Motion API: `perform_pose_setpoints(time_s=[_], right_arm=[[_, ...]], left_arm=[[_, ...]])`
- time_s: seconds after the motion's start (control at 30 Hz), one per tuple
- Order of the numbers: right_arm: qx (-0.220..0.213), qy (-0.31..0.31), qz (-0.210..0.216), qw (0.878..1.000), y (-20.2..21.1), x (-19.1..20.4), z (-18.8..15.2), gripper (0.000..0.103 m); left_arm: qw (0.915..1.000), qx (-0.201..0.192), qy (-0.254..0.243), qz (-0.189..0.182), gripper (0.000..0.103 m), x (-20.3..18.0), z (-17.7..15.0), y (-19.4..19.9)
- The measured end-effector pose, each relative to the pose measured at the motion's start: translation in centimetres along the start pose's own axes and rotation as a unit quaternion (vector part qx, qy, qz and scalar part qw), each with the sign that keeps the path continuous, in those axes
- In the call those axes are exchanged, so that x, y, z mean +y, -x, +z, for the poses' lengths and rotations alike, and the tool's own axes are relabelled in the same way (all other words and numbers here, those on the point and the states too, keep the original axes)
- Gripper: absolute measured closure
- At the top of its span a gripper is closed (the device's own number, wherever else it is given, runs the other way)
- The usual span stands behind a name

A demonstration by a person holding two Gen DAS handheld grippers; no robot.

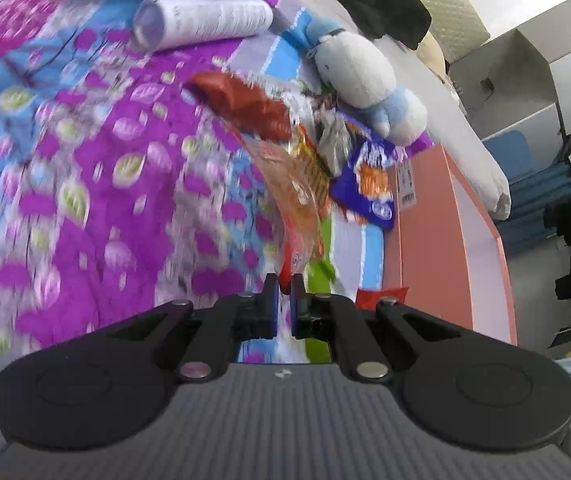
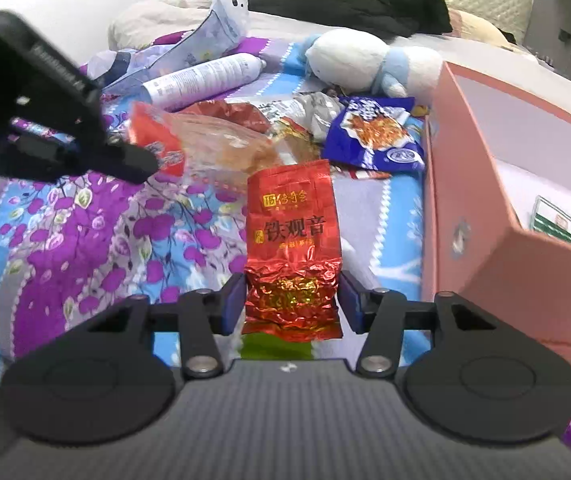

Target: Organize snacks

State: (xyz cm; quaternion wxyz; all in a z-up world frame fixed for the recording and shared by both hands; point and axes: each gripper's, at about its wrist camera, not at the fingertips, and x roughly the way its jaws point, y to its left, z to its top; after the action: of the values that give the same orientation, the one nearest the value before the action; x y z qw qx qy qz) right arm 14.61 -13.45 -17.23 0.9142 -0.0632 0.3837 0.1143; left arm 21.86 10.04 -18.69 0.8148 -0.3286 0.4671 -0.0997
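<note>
Left gripper (image 1: pixel 285 286) pinches a clear snack bag (image 1: pixel 299 200) by its edge – it may slip | right gripper (image 2: pixel 291 300) clamps a red tea packet (image 2: pixel 291 248) – foil could slide | pink box (image 2: pixel 481 216) beside, over the bedspread (image 2: pixel 85 248)

Left claw (image 1: pixel 285 286) pinching clear snack bag (image 1: pixel 299 196).

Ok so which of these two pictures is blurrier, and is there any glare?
Left wrist view: heavy motion smear over the bedspread and the clear bag, while the claw stays sharp. Right wrist view: mostly crisp, with glare on the red foil pack; fisheye bends the pink box in both.
</note>
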Motion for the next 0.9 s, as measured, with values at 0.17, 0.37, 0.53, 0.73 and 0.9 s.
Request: perform_pose_setpoints(time_s=[0.17, 0.37, 0.53, 0.73, 0.9], right_arm=[[0.007, -0.023, -0.009, 1.0, 0.7, -0.9, -1.4, 0.05], [0.009, -0.039, -0.016, 0.999, 1.3, -1.6, -2.0, 0.05], [0.011, -0.05, -0.018, 0.999, 1.3, -2.2, -2.5, 0.05], [0.012, -0.064, -0.014, 0.998, 0.5, -2.8, -3.0, 0.05], [0.024, -0.07, -0.015, 0.997, -0.3, -2.9, -3.4, 0.049]], left_arm=[[0.9995, -0.007, 0.013, 0.026, 0.097, 0.2, -3.5, 1.0], [0.999, -0.002, 0.014, 0.043, 0.096, 0.5, -6.0, 1.6], [0.9976, 0.018, 0.031, 0.059, 0.096, 0.8, -7.7, 0.9], [0.9961, 0.03, 0.016, 0.082, 0.089, 0.7, -7.9, 0.4], [0.9903, 0.066, 0.004, 0.123, 0.058, 0.6, -7.8, 0.3]])
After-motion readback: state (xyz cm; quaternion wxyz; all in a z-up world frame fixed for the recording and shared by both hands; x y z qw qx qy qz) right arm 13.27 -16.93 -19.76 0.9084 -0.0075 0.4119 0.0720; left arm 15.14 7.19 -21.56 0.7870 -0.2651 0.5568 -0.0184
